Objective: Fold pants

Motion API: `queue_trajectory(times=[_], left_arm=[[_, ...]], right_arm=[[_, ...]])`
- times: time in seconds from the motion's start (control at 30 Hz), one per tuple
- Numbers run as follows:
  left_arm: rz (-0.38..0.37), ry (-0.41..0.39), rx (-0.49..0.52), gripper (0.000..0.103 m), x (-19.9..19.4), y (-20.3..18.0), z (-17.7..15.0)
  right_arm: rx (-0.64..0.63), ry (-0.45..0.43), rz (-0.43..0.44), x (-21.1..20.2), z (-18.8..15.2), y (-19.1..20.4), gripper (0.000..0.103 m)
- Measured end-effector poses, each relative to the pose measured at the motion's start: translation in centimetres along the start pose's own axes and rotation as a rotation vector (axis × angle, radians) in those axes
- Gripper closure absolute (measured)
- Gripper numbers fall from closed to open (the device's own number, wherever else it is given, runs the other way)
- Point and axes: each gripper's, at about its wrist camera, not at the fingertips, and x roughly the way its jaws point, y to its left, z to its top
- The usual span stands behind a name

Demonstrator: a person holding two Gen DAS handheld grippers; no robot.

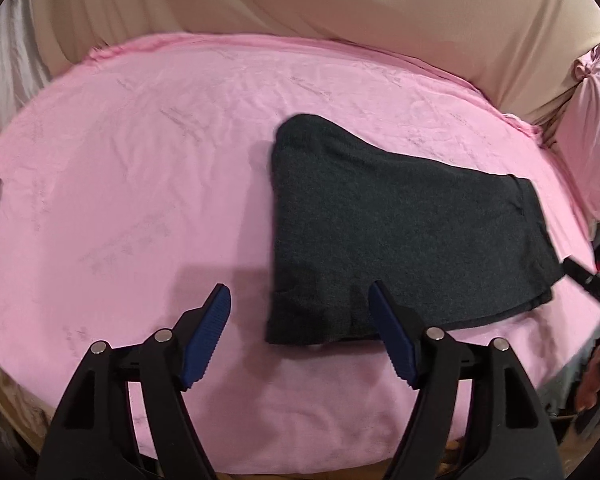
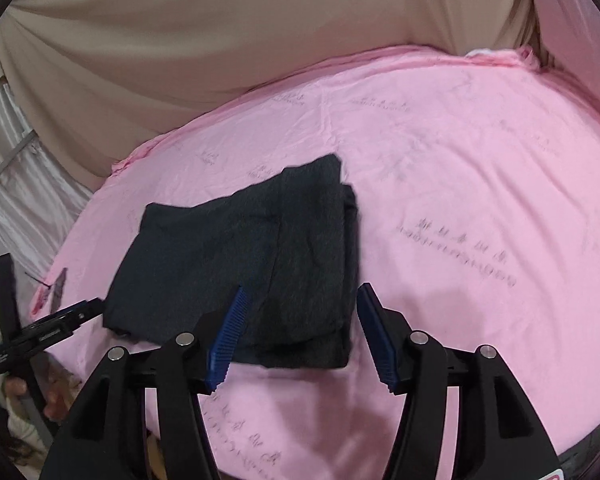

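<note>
Dark charcoal knit pants [image 1: 404,240] are lying folded into a compact stack on the pink printed sheet [image 1: 140,160], so I am holding my left gripper [image 1: 300,320] and right gripper [image 2: 300,320] spread wide and empty at their near edge.

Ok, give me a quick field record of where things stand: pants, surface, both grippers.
pants: dark pants, folded into a compact stack, lying flat
surface: pink sheet covering the table
left gripper: left gripper, jaws apart, nothing between the pads, near the stack's front edge
right gripper: right gripper, jaws apart, not gripping, poised over the stack's near corner
fold state: looks finished, both grippers released
</note>
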Motion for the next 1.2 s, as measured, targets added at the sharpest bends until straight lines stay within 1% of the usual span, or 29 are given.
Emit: queue_trajectory(times=[0.07,0.1,0.13,0.17,0.2,0.27,0.33,0.37,0.4,0.43,0.47,0.5,0.53,0.57,0.6,0.67,0.77,0.8,0.83,0.87,0.9,0.93,0.97,1.0,1.03,1.07,1.1,1.17,1.2], left_arm=[[-0.084,0.064,-0.041,0.031,1.2,0.3,-0.1],[-0.097,0.079,-0.053,0.03,1.6,0.3,-0.2],[-0.086,0.077,-0.056,0.03,1.6,0.3,-0.3],[-0.08,0.072,-0.054,0.03,1.5,0.4,-0.4],[-0.076,0.064,-0.05,0.03,1.2,0.3,-0.4],[-0.068,0.025,-0.022,0.03,-0.2,-0.2,-0.3],[-0.092,-0.004,0.012,0.03,-1.5,-1.2,-0.1],[-0.109,-0.011,0.025,0.029,-1.9,-1.6,0.0],[-0.136,-0.022,0.055,0.026,-2.4,-2.6,0.0],[-0.149,-0.032,0.082,0.021,-2.8,-3.5,0.1],[-0.157,-0.043,0.126,0.019,-3.1,-5.0,0.0],[-0.164,-0.05,0.157,0.017,-3.4,-5.9,0.0],[-0.181,-0.058,0.201,0.015,-3.6,-7.4,0.0],[-0.208,-0.061,0.242,0.014,-3.7,-8.9,0.0],[-0.23,-0.061,0.269,0.013,-3.6,-10.1,0.1],[-0.259,-0.05,0.331,0.013,-2.3,-12.8,0.6],[-0.231,-0.011,0.398,0.013,1.4,-15.6,1.5],[-0.224,0.008,0.404,0.018,2.8,-16.2,1.8],[-0.217,0.033,0.411,0.038,4.0,-16.7,2.0],[-0.202,0.065,0.42,0.049,5.2,-17.0,2.4],[-0.193,0.068,0.422,0.064,5.7,-17.0,2.7],[-0.194,0.064,0.417,0.083,6.1,-16.8,3.2],[-0.233,0.079,0.395,0.092,6.0,-16.3,4.1],[-0.264,0.089,0.369,0.096,5.6,-15.9,5.0],[-0.298,0.082,0.332,0.096,4.8,-15.0,5.9],[-0.328,0.059,0.296,0.096,3.6,-13.9,7.2],[-0.342,0.041,0.282,0.096,2.7,-13.3,8.1],[-0.368,0.018,0.254,0.096,1.2,-12.0,9.7],[-0.386,0.023,0.245,0.096,0.9,-11.7,10.2]], right_arm=[[-0.021,0.031,-0.035,1.2,-0.5,0.2,0.044],[-0.02,0.035,-0.042,1.5,-0.7,0.2,0.054],[-0.022,0.023,-0.058,1.3,-0.6,0.4,0.066],[-0.035,0.0,-0.055,0.6,-0.2,0.8,0.077],[-0.03,-0.023,-0.019,-0.4,0.0,0.9,0.089],[-0.032,-0.065,0.056,-2.2,1.2,1.4,0.09],[-0.049,-0.06,0.055,-2.4,2.0,1.5,0.09],[-0.032,-0.038,0.068,-2.0,2.3,1.2,0.09],[-0.003,-0.019,0.103,-1.7,2.7,1.0,0.09],[0.019,-0.016,0.148,-1.8,3.2,0.8,0.09],[0.026,-0.02,0.195,-2.1,3.9,1.1,0.09],[0.012,-0.019,0.197,-2.2,4.6,1.5,0.091],[-0.016,-0.01,0.171,-2.0,5.1,2.2,0.09],[-0.034,-0.007,0.115,-1.7,5.5,2.3,0.089],[-0.034,0.008,0.09,-1.3,5.5,2.4,0.085],[-0.026,0.026,0.107,-0.9,5.3,2.0,0.085],[-0.018,0.029,0.114,-0.5,5.0,1.5,0.085],[-0.008,0.026,0.129,-0.5,5.0,1.1,0.085],[0.003,0.022,0.147,-0.4,4.8,0.7,0.085],[0.018,0.016,0.171,-0.4,5.0,0.4,0.085],[0.025,0.013,0.197,-0.5,4.9,0.2,0.085],[0.027,0.008,0.222,-0.5,5.2,0.1,0.085],[0.022,-0.007,0.22,-0.6,5.4,0.0,0.085],[0.011,-0.018,0.197,-0.7,5.6,0.0,0.085],[-0.008,-0.025,0.167,-0.7,5.6,0.1,0.077],[-0.034,-0.027,0.129,-0.7,5.4,0.1,0.07],[-0.055,-0.023,0.106,-0.5,5.1,0.1,0.057],[-0.09,0.012,0.089,0.4,4.1,0.0,0.055],[-0.096,0.04,0.092,1.3,3.5,0.0,0.055]])
